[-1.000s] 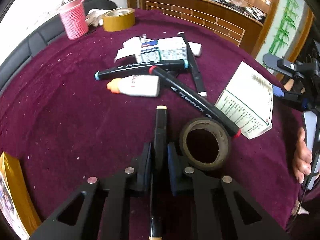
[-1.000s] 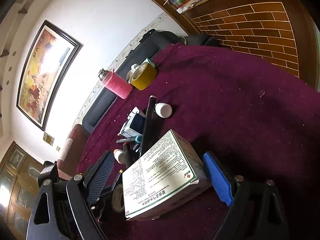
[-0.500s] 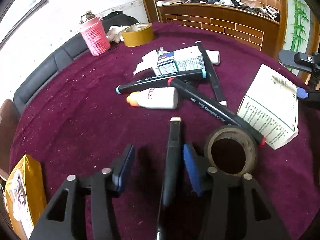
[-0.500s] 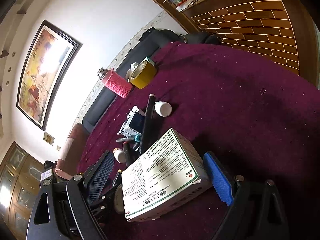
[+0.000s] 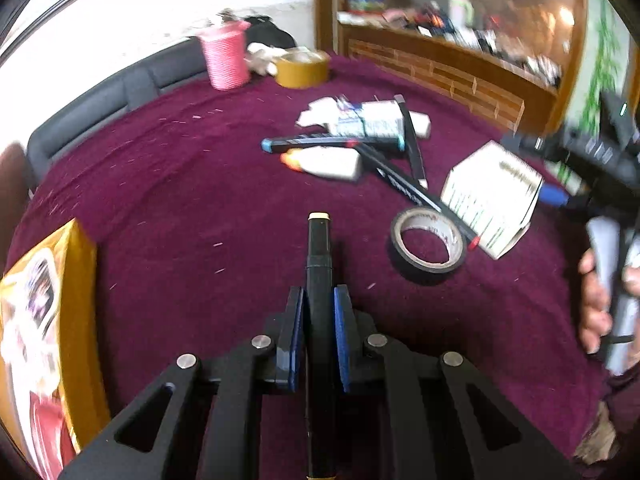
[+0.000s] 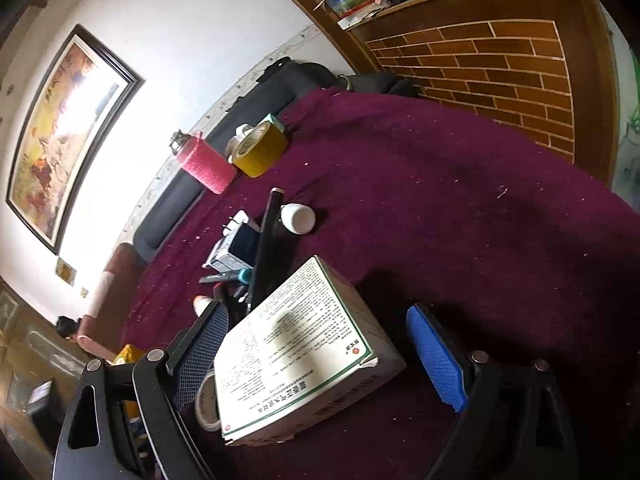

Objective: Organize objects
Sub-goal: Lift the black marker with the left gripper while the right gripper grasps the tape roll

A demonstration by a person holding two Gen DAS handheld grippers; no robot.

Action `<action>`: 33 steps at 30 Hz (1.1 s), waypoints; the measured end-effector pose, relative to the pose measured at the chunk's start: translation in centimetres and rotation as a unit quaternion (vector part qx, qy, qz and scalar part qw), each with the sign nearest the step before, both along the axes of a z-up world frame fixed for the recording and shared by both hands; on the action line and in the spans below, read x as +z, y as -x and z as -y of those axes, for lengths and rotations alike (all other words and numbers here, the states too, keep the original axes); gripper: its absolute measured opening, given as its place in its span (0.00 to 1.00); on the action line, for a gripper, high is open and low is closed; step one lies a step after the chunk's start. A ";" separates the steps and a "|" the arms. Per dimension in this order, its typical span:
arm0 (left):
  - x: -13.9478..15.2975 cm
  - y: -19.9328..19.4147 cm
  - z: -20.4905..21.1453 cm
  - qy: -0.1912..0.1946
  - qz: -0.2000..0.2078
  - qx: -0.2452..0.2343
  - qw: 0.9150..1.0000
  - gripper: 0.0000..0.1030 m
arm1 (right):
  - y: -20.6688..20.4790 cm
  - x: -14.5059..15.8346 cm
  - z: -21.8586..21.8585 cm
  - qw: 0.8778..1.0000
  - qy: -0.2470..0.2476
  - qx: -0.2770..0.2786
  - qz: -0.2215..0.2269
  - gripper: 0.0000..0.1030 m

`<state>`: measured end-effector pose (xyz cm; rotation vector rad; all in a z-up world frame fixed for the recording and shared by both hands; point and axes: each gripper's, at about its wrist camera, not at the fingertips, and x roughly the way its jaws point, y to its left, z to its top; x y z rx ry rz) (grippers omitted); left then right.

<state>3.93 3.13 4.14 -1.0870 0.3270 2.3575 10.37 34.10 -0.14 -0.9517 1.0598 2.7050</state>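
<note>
My left gripper [image 5: 319, 300] has its jaws closing, and both blue pads press on a black marker [image 5: 319, 248] with a cream end cap that points away from me over the maroon cloth. To its right lie a black tape roll [image 5: 428, 246] and a white printed box [image 5: 492, 196]. My right gripper [image 6: 316, 312] stands open around that white box [image 6: 296, 352]: the dark pad is close to the box's left edge, the blue pad well clear of its right edge. Further back, more markers [image 5: 332, 143] and a white glue bottle [image 5: 324, 162] lie in a heap.
A pink-sleeved bottle [image 5: 224, 56] and a yellow tape roll [image 5: 302, 68] stand at the far edge. A yellow packet [image 5: 44, 320] lies at the near left. A person's hand [image 5: 596, 308] holds the right gripper's handle. A wooden counter [image 6: 472, 52] stands behind the table.
The left gripper opened around the black marker, then shut on it again, and moved back and to the left. The right gripper and the white box stayed put.
</note>
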 end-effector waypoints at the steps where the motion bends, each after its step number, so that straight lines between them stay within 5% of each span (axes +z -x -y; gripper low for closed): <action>1: 0.4 -0.3 0.7 -0.011 -0.002 0.007 1.000 0.14 | 0.0 0.1 0.1 1.000 -0.006 -0.002 0.002 0.91; 10: 3.5 -3.9 6.7 -0.093 -0.025 0.043 0.994 0.14 | -2.1 3.4 2.2 0.996 -0.092 0.008 0.005 0.91; 18: 4.5 -6.0 10.8 -0.130 -0.039 0.072 0.988 0.14 | -1.6 8.4 7.8 0.983 -0.127 0.133 -0.001 0.91; 23: 4.0 -6.7 12.5 -0.143 -0.032 0.089 0.985 0.14 | -0.2 7.0 13.3 0.957 -0.172 0.233 0.025 0.89; 33: 2.9 -6.5 13.2 -0.143 -0.015 0.104 0.984 0.14 | 3.3 2.7 19.4 0.912 -0.290 0.281 0.076 0.69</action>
